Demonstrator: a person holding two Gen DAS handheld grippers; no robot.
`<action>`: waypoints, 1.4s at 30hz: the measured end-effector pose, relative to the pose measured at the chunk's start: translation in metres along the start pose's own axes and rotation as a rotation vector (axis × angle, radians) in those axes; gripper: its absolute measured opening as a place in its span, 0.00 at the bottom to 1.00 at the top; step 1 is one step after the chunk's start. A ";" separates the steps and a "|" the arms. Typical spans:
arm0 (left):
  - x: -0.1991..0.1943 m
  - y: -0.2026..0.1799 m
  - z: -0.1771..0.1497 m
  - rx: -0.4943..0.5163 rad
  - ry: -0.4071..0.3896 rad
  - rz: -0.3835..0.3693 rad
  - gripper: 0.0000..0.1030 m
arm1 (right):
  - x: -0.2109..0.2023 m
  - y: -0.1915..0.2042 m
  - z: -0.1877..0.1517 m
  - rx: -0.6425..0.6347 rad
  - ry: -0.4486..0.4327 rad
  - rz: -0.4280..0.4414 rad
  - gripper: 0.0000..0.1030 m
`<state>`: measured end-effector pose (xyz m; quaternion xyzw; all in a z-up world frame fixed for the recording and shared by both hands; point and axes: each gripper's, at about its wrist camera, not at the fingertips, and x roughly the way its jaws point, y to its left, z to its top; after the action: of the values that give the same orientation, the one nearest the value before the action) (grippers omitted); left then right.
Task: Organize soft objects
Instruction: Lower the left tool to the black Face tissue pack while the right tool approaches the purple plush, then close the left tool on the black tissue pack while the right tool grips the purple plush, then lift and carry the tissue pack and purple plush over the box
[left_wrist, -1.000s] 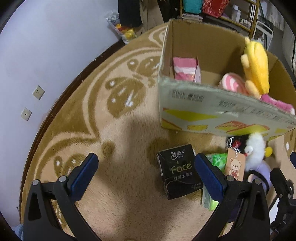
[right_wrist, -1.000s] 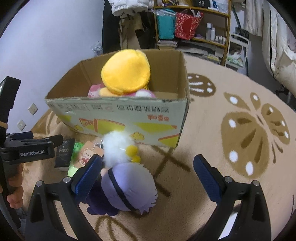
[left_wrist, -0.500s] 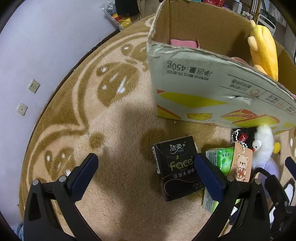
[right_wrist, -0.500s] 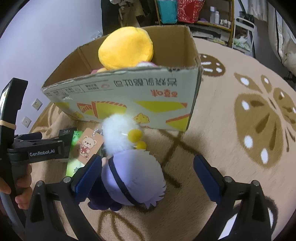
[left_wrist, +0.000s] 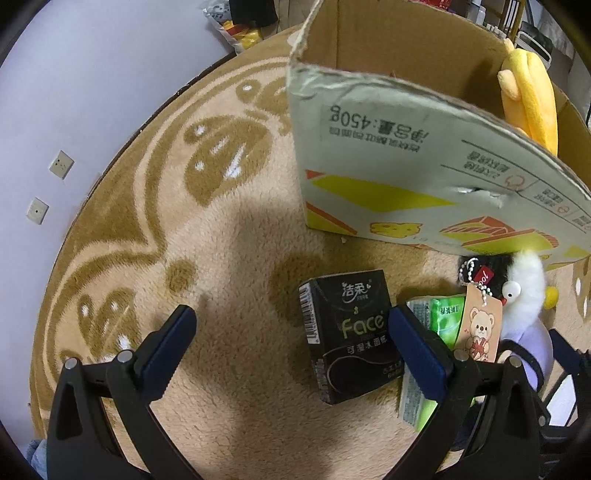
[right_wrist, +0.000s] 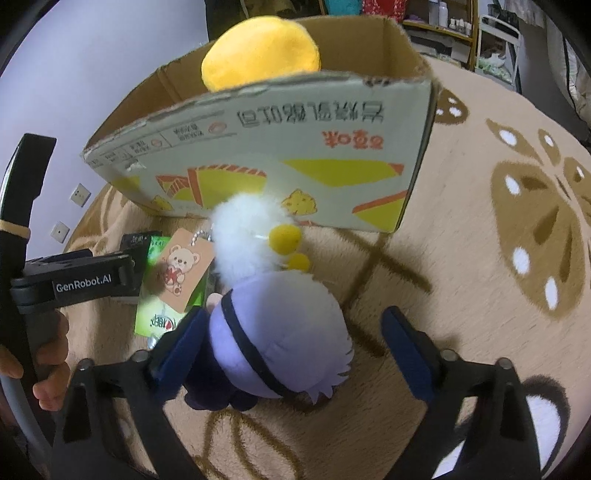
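Left wrist view: left gripper (left_wrist: 291, 343) spread wide, holding nothing; black tissue pack (left_wrist: 349, 334) lies on the carpet (left_wrist: 229, 236) at lower centre, cardboard box (left_wrist: 424, 173) upper right. Right wrist view: right gripper (right_wrist: 291, 345) wide open, empty, straddling the purple plush (right_wrist: 280, 332) at lower centre; its left pad (right_wrist: 177, 345) touches the plush.

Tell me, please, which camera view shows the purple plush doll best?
The right wrist view: the purple plush doll lies whole on the carpet between the open fingers of the right gripper. The left wrist view catches only a sliver of it at the right edge, behind the bear tag.
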<state>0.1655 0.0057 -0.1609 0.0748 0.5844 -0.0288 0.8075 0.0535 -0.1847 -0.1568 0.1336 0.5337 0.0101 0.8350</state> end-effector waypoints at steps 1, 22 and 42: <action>0.002 0.003 0.000 -0.007 0.005 -0.008 1.00 | 0.001 0.000 -0.001 0.001 0.001 0.002 0.91; 0.013 -0.019 -0.010 0.079 0.045 0.032 0.80 | 0.007 0.006 -0.001 0.012 0.025 0.041 0.79; -0.041 -0.040 -0.011 0.136 -0.059 0.068 0.18 | -0.017 0.030 0.004 -0.059 -0.088 -0.033 0.65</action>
<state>0.1368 -0.0339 -0.1287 0.1484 0.5544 -0.0431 0.8178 0.0533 -0.1589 -0.1332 0.1006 0.4982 0.0062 0.8612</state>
